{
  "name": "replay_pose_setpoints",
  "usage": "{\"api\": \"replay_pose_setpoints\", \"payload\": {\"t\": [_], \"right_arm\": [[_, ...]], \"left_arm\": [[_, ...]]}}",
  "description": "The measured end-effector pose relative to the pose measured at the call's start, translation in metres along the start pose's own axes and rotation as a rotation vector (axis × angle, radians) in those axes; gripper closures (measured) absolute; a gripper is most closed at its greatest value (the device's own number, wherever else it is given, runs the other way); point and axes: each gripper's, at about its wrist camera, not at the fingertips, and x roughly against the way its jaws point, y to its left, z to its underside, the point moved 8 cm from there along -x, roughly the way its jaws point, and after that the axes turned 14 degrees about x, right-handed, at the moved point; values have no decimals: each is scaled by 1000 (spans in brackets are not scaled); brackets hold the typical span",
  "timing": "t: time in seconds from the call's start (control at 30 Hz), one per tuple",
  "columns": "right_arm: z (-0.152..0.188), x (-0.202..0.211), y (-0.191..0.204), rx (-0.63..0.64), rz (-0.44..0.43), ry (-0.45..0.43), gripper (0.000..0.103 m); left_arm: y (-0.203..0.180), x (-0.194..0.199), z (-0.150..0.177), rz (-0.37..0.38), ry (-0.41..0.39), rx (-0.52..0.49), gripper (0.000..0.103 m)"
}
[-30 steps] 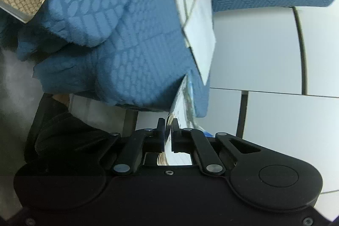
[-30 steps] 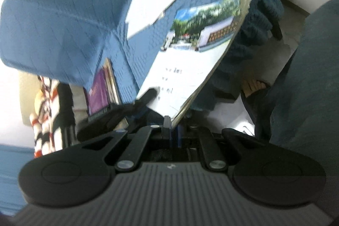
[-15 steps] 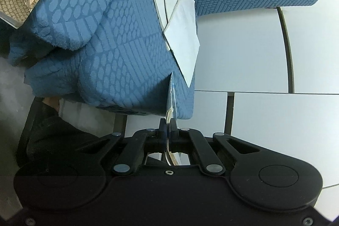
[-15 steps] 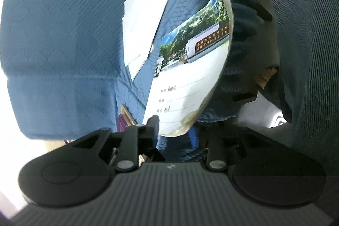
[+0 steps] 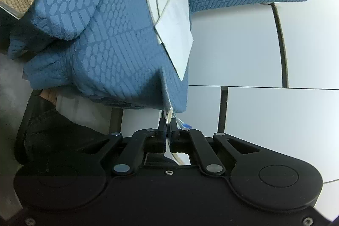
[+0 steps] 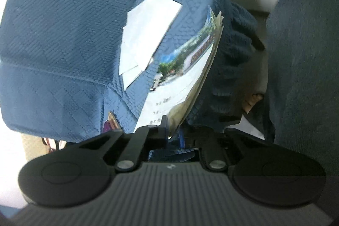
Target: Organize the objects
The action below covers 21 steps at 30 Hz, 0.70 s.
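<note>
A blue quilted sofa cushion (image 5: 110, 39) fills our view. Our left tongs (image 5: 168, 130) pinch the thin, floppy booklet (image 6: 186, 82) edge-on, held above the cushion; our right tongs (image 6: 175, 130) are closing on its lower corner. We'd grip near the spine.

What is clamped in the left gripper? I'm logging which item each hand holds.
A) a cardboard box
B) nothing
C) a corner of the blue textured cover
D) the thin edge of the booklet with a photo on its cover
D: in the left wrist view the left gripper is shut on the booklet's thin paper edge, seen edge-on between the pads, with the blue textured cover behind it.
</note>
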Motion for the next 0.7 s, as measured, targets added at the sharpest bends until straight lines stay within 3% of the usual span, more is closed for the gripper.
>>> {"api": "replay_pose_setpoints", "payload": {"t": [0.13, 0.3, 0.53, 0.7], "right_arm": [[-8, 16, 18, 88, -4, -8, 90], [-18, 32, 43, 184, -31, -20, 90], [-23, 36, 82, 245, -126, 23, 89], [-19, 31, 115, 296, -195, 56, 89]], "left_arm": [[-12, 15, 7, 48, -21, 22, 99], [-34, 33, 13, 52, -64, -26, 99], [-61, 78, 6, 76, -124, -46, 96], [-82, 119, -4, 73, -214, -100, 96]]}}
